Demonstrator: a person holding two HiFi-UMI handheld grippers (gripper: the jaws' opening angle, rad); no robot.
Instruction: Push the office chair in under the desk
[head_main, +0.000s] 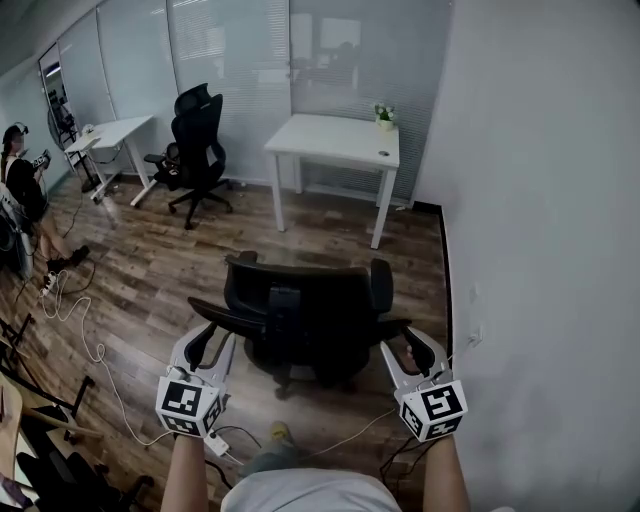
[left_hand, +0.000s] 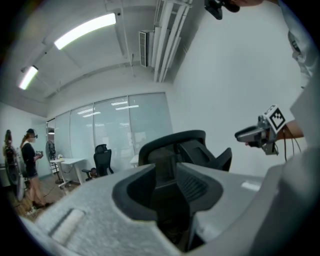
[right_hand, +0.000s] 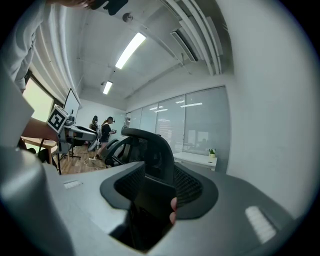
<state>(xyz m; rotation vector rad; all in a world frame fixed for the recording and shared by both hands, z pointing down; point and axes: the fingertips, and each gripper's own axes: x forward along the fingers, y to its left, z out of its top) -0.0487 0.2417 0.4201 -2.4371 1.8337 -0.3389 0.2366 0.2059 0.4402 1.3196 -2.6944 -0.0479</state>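
Wood floor (head_main: 150, 270); left hand-held gripper (head_main: 206, 341), right hand-held gripper (head_main: 401, 352) on office chair (head_main: 310, 310)

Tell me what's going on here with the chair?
A person holds a gripper in each hand. The left gripper and right gripper are each closed on one side of the black office chair, apparently at its armrests. The white desk stands ahead by the wall, and the chair sits well short of it on the wood floor, so it is not yet pushed in.
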